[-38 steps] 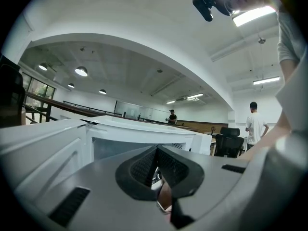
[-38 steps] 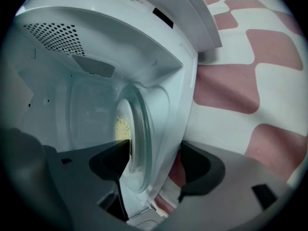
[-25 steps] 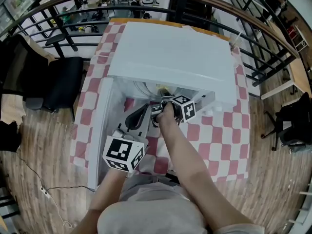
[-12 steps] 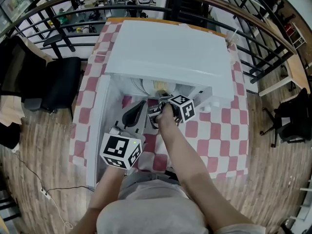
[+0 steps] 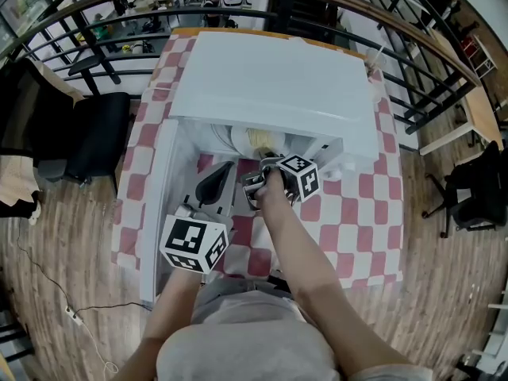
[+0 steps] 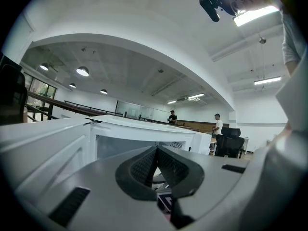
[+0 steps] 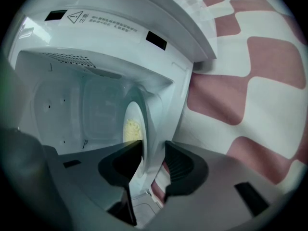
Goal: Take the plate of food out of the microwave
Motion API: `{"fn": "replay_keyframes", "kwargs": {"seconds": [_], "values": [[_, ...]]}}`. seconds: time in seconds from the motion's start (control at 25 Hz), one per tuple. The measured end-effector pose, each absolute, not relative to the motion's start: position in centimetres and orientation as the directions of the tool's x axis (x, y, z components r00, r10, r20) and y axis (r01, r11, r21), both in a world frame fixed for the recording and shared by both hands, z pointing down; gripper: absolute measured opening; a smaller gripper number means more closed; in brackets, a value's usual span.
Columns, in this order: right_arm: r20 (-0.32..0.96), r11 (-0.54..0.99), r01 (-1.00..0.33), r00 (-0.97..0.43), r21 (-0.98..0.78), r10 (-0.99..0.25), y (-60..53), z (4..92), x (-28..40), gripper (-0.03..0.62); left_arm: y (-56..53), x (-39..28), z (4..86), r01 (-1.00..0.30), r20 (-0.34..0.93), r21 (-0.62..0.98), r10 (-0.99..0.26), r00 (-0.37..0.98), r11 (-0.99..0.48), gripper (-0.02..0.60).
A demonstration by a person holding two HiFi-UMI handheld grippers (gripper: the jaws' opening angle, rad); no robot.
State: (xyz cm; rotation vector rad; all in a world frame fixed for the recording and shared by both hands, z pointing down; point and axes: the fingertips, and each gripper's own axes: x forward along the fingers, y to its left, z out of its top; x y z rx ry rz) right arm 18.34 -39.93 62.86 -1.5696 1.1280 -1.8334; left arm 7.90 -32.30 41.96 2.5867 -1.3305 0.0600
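The white microwave (image 5: pixel 270 86) stands on a red-and-white checked table, with its door (image 5: pixel 163 205) swung open to the left. Inside it lies a white plate (image 7: pixel 137 124) carrying yellow food (image 7: pixel 130 129); the head view shows the plate (image 5: pixel 234 140) just under the microwave's top edge. My right gripper (image 7: pixel 153 150) reaches into the opening (image 5: pixel 262 163). Its jaws have just been closing and now sit on both sides of the plate's rim, pads against it. My left gripper (image 5: pixel 225 171) hangs in front of the open door, shut with nothing between its jaws (image 6: pixel 156 153).
The checked tablecloth (image 5: pixel 357 213) stretches to the right of the microwave. A black chair (image 5: pixel 99 137) stands left of the table and another (image 5: pixel 476 193) at the right. A curved railing (image 5: pixel 95 6) runs behind. Two people stand far off in the left gripper view.
Both grippers stay almost where they were. The right gripper remains at the microwave's mouth by the plate, and the left gripper's marker cube has drifted slightly left in the picture.
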Motion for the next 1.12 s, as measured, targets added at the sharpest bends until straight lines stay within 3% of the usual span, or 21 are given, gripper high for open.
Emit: {"fn": "replay_keyframes", "kwargs": {"seconds": [0.72, 0.92, 1.0, 1.12], "values": [[0.575, -0.557, -0.146, -0.265, -0.817, -0.774, -39.8, 62.5, 18.2, 0.141, -32.4, 7.8, 42.0, -0.808, 0.133, 0.187, -0.800, 0.585, -0.559, 0.002], [0.565, -0.543, -0.160, -0.268, -0.825, -0.780, -39.6, 61.9, 18.1, 0.105, -32.3, 7.9, 41.8, -0.806, 0.130, 0.187, -0.799, 0.587, -0.561, 0.003], [0.557, -0.528, -0.179, -0.266, -0.830, -0.787, -39.8, 61.4, 18.1, 0.051, -32.3, 8.0, 41.8, -0.805, 0.129, 0.187, -0.798, 0.588, -0.563, 0.003], [0.551, -0.523, -0.173, -0.270, -0.835, -0.790, -40.0, 61.2, 18.1, 0.048, -32.3, 8.1, 41.7, -0.804, 0.128, 0.186, -0.797, 0.590, -0.565, 0.003]]}}
